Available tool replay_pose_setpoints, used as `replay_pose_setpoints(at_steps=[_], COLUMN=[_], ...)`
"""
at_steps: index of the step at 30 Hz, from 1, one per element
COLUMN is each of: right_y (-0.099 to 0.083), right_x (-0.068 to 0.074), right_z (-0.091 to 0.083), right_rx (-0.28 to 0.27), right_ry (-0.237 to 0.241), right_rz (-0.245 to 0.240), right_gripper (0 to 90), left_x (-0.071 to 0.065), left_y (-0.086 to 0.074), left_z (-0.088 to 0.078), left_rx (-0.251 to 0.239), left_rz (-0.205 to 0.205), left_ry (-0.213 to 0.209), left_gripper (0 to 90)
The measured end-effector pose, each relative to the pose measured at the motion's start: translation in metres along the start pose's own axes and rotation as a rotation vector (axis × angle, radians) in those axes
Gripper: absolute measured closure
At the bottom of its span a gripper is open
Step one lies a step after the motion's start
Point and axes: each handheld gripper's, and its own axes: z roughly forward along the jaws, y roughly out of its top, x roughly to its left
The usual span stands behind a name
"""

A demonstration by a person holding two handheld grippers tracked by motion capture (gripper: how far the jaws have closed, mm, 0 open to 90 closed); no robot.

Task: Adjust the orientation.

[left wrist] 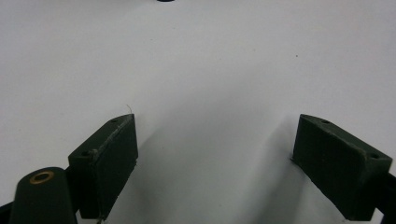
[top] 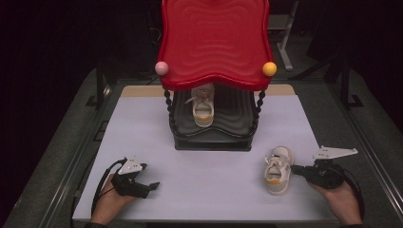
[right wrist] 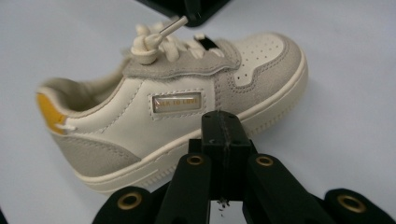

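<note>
Lying on its sole on the pale tabletop (top: 157, 142), the small cream leather sneaker with grey suede panels and a yellow heel tab (top: 278, 170) has its long axis running near to far, toe pointing away toward the black two-tier shoe rack with a red wavy top (top: 214, 42). Two sneakers are visible: the second one (top: 203, 108) stands on the rack's lower shelf. The right gripper (top: 296, 168), jaws pressed together and holding nothing, sits just beside the near sneaker's side. The left gripper (top: 151, 186) gapes wide, empty, over bare table.

Left hand-held gripper (top: 153, 185) jaws spread wide; right hand-held gripper (top: 293, 167) jaws pressed together
</note>
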Motion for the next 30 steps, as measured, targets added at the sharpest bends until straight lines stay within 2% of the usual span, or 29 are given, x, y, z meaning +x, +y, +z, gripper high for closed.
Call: replay_pose_setpoints(at_steps=[5, 6, 9, 17, 20, 30], right_y=[-0.015, -0.018, -0.02, -0.031, -0.03, -0.02], right_x=[-0.008, -0.01, -0.009, 0.015, 0.024, 0.036], right_z=[0.005, 0.005, 0.0, -0.006, -0.003, 0.007], right_rx=[0.056, 0.053, 0.05, 0.089, 0.099, 0.108], right_ry=[-0.022, -0.008, -0.011, 0.012, 0.016, 0.06], right_rz=[0.021, 0.029, 0.027, -0.006, -0.034, -0.079], right_gripper=[89.6, 89.6, 89.6, 89.5, 89.5, 87.7], left_x=[0.0, 0.0, 0.0, 0.0, 0.0, 0.0], left_y=[0.0, 0.0, 0.0, 0.0, 0.0, 0.0], left_z=[0.0, 0.0, 0.0, 0.0, 0.0, 0.0], left_rx=[0.002, 0.002, 0.003, 0.004, 0.004, 0.004], left_rz=[0.0, 0.0, 0.002, 0.002, 0.001, 0.0], left_ry=[-0.001, -0.001, -0.001, -0.002, -0.002, -0.002], left_gripper=[13.1, 13.1, 13.1, 13.1, 13.1, 13.1])
